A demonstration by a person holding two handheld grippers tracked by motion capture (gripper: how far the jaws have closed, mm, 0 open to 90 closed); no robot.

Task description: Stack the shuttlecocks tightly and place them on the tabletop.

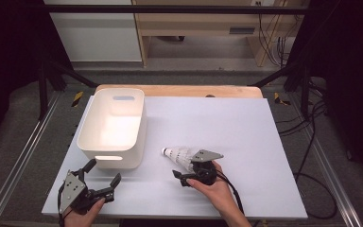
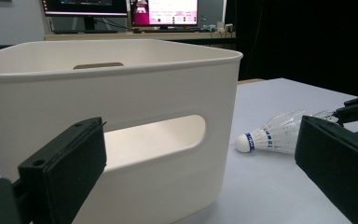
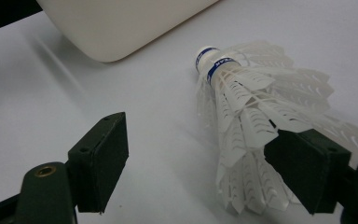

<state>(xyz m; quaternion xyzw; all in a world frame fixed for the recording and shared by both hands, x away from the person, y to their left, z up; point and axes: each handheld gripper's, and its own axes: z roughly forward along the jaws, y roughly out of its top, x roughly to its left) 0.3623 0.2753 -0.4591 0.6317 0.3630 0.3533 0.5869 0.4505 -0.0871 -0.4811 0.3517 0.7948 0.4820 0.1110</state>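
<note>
Lying on white table, shuttlecocks beside bin, right tool spread around their skirts, left tool spread

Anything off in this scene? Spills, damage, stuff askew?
Nothing stands out. The shuttlecock lies on its side on the white table, skirt intact, one jaw of the right gripper at it. The white bin stands upright and empty.

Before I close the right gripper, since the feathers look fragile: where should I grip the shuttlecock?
Grip the shuttlecock low on its skirt near the cork, from the wide end. It lies on its side, and the skirt is narrowest there.
</note>
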